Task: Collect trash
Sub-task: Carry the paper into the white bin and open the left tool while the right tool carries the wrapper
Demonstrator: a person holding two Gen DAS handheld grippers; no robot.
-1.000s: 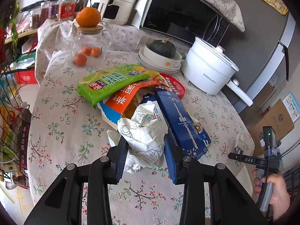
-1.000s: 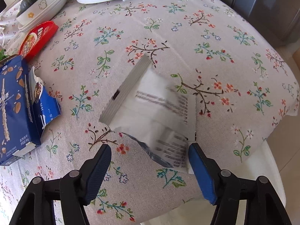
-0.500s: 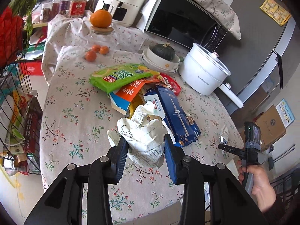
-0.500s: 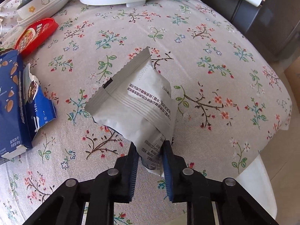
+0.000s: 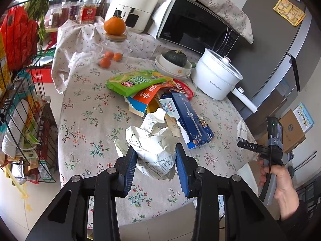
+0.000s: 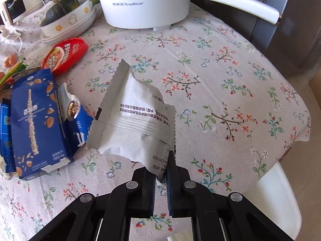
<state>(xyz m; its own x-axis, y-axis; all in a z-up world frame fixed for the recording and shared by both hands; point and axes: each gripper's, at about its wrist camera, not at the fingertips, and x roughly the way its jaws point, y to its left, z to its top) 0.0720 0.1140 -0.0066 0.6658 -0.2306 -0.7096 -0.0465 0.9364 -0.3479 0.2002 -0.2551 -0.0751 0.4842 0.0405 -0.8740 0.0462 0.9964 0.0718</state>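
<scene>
On the left, my left gripper [image 5: 156, 166] has its fingers [image 5: 130, 166] partway open, pressed on both sides of a crumpled white paper wad [image 5: 154, 146]. The wad sits lifted above the flowery surface [image 5: 86, 108]. It is loose and lumpy, so I think a flap could slip out and the whole wad could drop if I swing it fast.

At about twelve o'clock from the wad lies more trash still to pick up: a green snack bag [image 5: 134, 80], an orange packet [image 5: 148, 95] and a blue biscuit box [image 5: 190, 118]. I could bump these and push them around.

On the right, my right gripper [image 6: 161, 172] has its fingers [image 6: 170, 168] closing until they are almost together, with one corner of a white snack wrapper [image 6: 132, 120] between them. The rest of the wrapper sticks up toward eleven o'clock, off the surface. Only that small corner is held, and the wrapper looks smooth, so I think it could slide out or tear. The white electric pot [image 6: 144, 2] stands at twelve o'clock, well apart, so I should not hit it.
</scene>
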